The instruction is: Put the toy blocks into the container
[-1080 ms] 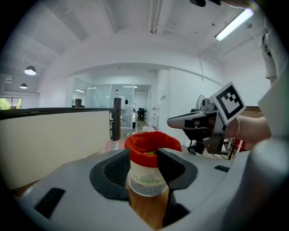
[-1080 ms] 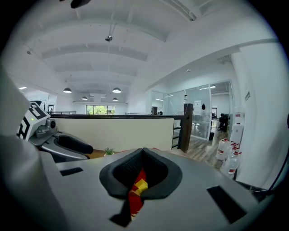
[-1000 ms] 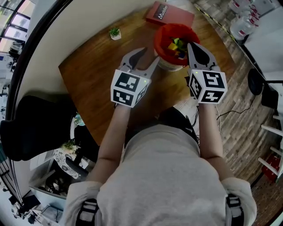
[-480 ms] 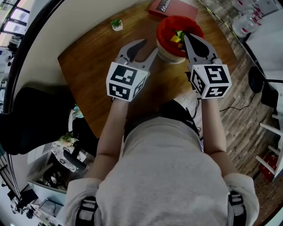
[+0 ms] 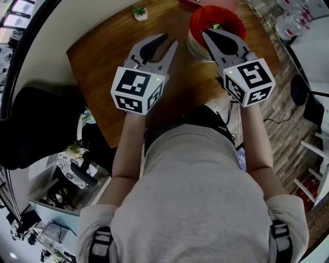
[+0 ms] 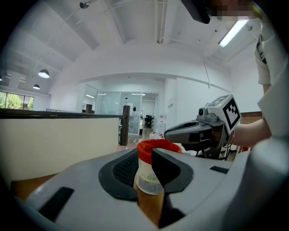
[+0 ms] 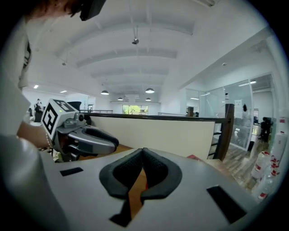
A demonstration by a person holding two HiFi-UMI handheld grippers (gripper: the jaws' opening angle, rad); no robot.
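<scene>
- Both hands had shifted forward since the earlier frames, and the right claw (image 5: 205, 32) had swung so that its tips lay over the near rim of the container (image 5: 229, 15) instead of beside it.
- Its jaws were pressed together with nothing between them, as the right gripper view showed.
- The left claw (image 5: 169, 41) sat to the left of the container, over bare wood and not touching it.
- Its jaws had just been closing and stood only narrowly apart. In the left gripper view the container showed through the gap, well beyond the tips, so nothing was pinched.
- The container, lined in red, stood on the surface (image 5: 97, 56) at the far side, close to the top edge of the head view.
- Toy blocks (image 5: 213, 25) lay inside the container, with a green and yellow patch showing past the right claw.
- No loose block could be seen on the wood around the container, though the claws and arms covered part of it.
- A small potted plant (image 5: 140, 11) stood well to the left of the container.
- Judged from this, with both claws empty and the blocks inside, the task looked finished or very nearly so.
</scene>
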